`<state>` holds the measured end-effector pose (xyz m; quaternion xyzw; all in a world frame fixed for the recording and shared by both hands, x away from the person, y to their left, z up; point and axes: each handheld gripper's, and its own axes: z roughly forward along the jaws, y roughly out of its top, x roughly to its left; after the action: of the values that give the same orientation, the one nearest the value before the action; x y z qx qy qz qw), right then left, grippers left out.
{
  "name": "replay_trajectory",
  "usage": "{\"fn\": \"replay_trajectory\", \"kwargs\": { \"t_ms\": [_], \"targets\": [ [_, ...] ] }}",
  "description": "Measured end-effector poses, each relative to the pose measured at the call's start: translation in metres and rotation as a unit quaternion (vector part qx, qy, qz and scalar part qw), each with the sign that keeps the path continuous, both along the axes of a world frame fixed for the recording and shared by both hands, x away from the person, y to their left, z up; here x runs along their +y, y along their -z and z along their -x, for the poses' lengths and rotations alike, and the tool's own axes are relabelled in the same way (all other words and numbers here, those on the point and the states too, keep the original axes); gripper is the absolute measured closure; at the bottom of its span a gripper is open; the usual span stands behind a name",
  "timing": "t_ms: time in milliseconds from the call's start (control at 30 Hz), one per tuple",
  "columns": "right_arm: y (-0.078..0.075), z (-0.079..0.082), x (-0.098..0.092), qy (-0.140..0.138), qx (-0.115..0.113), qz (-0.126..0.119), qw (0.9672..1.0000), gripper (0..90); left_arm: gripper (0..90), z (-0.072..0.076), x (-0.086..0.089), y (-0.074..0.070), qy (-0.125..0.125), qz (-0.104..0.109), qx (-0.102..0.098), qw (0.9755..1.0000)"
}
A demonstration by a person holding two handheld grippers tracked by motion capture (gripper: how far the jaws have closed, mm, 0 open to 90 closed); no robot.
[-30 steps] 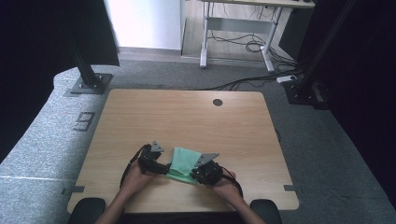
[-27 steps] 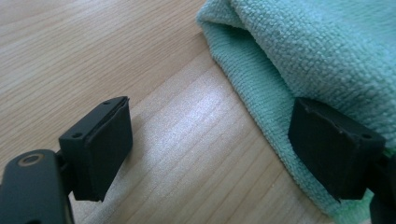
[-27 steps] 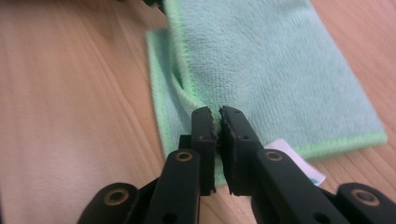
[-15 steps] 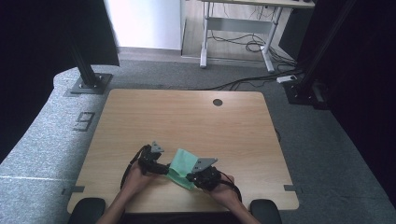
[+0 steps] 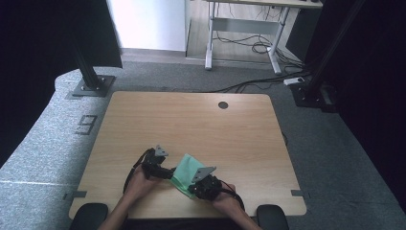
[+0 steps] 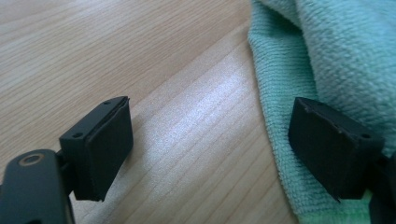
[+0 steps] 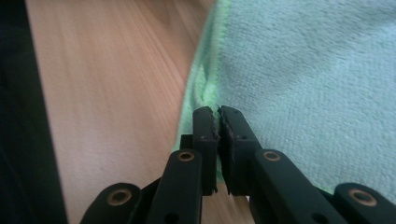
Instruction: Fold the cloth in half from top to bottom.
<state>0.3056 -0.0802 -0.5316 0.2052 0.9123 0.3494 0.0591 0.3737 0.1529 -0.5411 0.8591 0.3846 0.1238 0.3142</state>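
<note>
1. A green cloth (image 5: 187, 172) lay on the worktop (image 5: 191, 120) near its front edge, between both hands.
2. The right hand-held gripper (image 7: 218, 122) pinched its near hem.
3. The left hand-held gripper (image 6: 210, 140) gaped wide, straddling the cloth's left edge.

Stock count, near edge of worktop

One light wooden rectangular worktop (image 5: 191, 120) with one round dark cable hole (image 5: 223, 105); one green terry-cloth towel (image 5: 186, 170), folded; two black hand-held grippers, left gripper (image 5: 165, 171) and right gripper (image 5: 197, 186), each with two jaws and one grey three-cornered plate; two hands; two black round pads at the near corners; one white-framed desk beyond on the floor.
</note>
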Motion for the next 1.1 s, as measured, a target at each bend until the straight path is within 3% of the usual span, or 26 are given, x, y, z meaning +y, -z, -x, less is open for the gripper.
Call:
{"fn": "replay_trajectory", "kwargs": {
  "t_ms": [300, 367, 400, 500, 567, 633, 767, 833, 933, 1100],
  "targets": [
    [-0.001, -0.024, -0.022, 0.052, -0.013, 0.012, 0.9985, 82.8, 14.7, 0.000, 0.003, -0.005, 0.016, -0.006, 0.026, 0.9995],
    [0.000, -0.027, -0.027, 0.056, -0.013, 0.009, 0.9983, 81.9, 15.2, 0.000, 0.004, -0.011, 0.010, -0.010, 0.011, 0.9998],
    [0.000, -0.027, -0.029, 0.056, -0.014, 0.007, 0.9983, 81.3, 15.5, -0.001, 0.006, -0.016, 0.004, -0.005, 0.001, 1.0000],
    [-0.001, -0.026, -0.031, 0.055, -0.014, 0.005, 0.9984, 76.8, 16.4, -0.002, 0.010, -0.031, -0.012, 0.045, -0.033, 0.9984],
    [-0.003, -0.024, -0.031, 0.050, -0.014, 0.002, 0.9986, 71.6, 16.1, -0.003, 0.005, -0.038, -0.004, 0.068, -0.042, 0.9968],
    [-0.008, -0.022, -0.033, 0.048, -0.009, -0.007, 0.9988, 66.3, 15.4, -0.002, -0.005, -0.038, 0.014, 0.071, -0.040, 0.9966],
    [-0.022, -0.025, -0.043, 0.074, -0.013, -0.033, 0.9966, 50.2, 14.7, 0.002, -0.020, -0.028, 0.041, 0.041, -0.020, 0.9981],
    [-0.024, -0.031, -0.046, 0.100, -0.018, -0.032, 0.9943, 42.8, 14.6, 0.004, -0.020, -0.023, 0.045, 0.024, -0.012, 0.9987],
    [-0.018, -0.040, -0.047, 0.124, -0.017, -0.024, 0.9918, 36.6, 14.7, 0.009, -0.016, -0.018, 0.045, 0.016, 0.000, 0.9988],
    [-0.002, -0.043, -0.038, 0.130, -0.013, -0.003, 0.9914, 31.2, 14.6, 0.012, -0.013, -0.010, 0.048, -0.007, 0.010, 0.9988]
  ]
}}
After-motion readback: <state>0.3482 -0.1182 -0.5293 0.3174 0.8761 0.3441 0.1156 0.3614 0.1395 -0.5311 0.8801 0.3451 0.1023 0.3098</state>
